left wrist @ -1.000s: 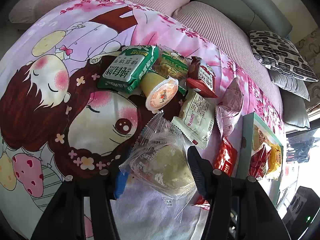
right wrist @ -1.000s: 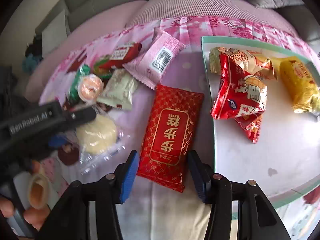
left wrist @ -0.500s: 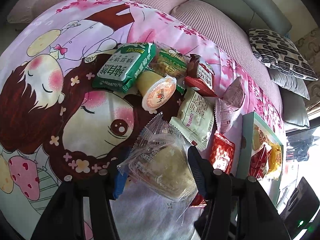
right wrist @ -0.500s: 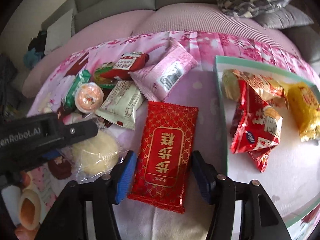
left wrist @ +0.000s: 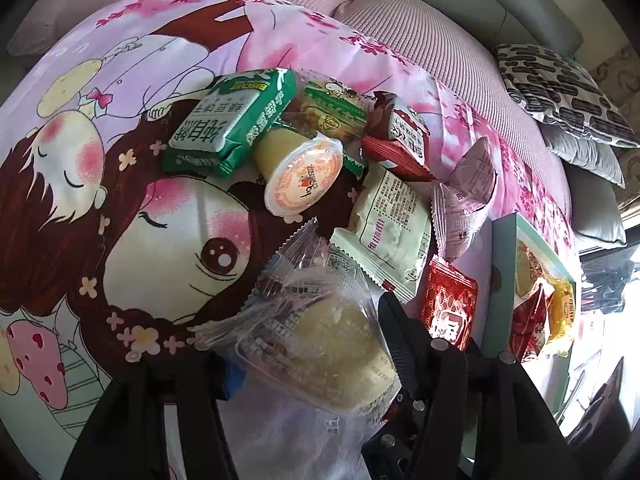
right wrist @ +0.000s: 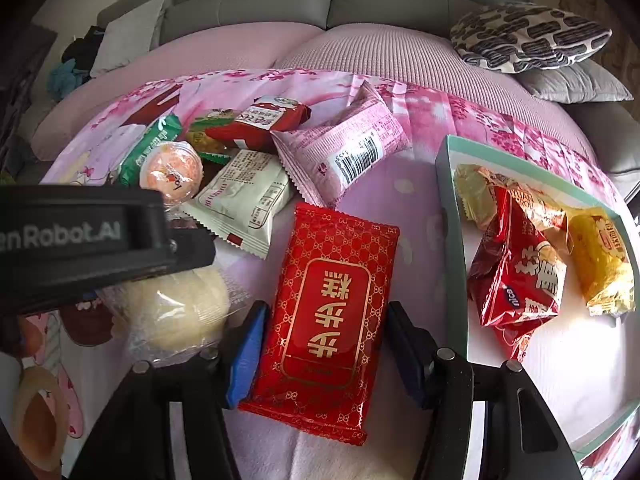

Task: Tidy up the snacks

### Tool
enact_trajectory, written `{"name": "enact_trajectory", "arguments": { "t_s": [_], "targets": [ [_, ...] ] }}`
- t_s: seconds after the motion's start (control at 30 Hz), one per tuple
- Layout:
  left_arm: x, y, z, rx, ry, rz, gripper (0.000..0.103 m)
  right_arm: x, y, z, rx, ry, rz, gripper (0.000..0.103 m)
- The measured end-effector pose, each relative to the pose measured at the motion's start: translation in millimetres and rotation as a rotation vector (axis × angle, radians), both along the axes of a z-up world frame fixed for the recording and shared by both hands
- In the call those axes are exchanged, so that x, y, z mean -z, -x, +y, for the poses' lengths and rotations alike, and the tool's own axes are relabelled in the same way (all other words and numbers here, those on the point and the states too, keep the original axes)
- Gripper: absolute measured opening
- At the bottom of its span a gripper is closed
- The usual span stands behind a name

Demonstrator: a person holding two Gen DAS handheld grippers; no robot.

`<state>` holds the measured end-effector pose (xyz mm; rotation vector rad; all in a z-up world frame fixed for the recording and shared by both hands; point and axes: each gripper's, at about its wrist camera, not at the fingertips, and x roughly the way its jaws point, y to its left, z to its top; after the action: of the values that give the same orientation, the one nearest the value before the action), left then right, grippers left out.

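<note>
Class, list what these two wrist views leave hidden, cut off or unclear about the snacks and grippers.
- Left wrist view: the clear-wrapped bun covers the left gripper fingers' pads, so contact is unclear.
- Right wrist view: the left gripper body hides part of the jelly cup.
- Right wrist view: the tray is cut off at the frame's right edge.
- Left wrist view: the green packet's small print is unreadable.

Snack pile sits on the blanket (right wrist: 420, 112) left of the tray (right wrist: 448, 208); red packet (right wrist: 328, 304) lies between them, just beside the tray's edge. Jelly cup (right wrist: 172, 176) lies on its side against the biscuit pack (left wrist: 228, 124), pastry bag (left wrist: 316, 328) nearest the cameras. Three packets lie in the tray, cushions (right wrist: 528, 36) behind.
</note>
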<state>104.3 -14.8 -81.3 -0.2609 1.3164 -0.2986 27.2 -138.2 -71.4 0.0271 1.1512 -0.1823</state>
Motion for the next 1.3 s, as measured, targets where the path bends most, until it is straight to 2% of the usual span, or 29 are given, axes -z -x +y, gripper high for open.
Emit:
{"name": "enact_trajectory", "arguments": {
  "t_s": [0.17,0.23,0.4,0.57,0.8,1.0,1.3],
  "targets": [
    [-1,-1,-7,0.007,-0.022,-0.016,0.061,-1,0,-1,-0.001,-0.002,-0.004,0.061],
    [-2,-1,-8,0.007,-0.020,-0.020,0.060,-1,0,-2,0.006,-0.002,-0.002,0.056],
    [-5,-1,-10,0.009,-0.015,-0.031,0.058,-3,1,-4,0.015,-0.004,0.004,0.051],
    [-18,2,-6,0.006,0.008,-0.058,0.050,-9,3,-8,0.024,-0.023,0.000,0.050],
    [-31,5,-4,0.006,0.067,-0.084,0.040,-32,8,-9,0.017,-0.008,-0.064,0.050],
    [-40,11,-6,0.023,0.073,-0.114,0.038,-48,11,-14,0.027,-0.009,-0.092,0.050],
    [-61,20,-15,0.064,0.125,-0.161,0.036,-67,21,-27,0.069,-0.027,-0.126,0.050]
  ]
}}
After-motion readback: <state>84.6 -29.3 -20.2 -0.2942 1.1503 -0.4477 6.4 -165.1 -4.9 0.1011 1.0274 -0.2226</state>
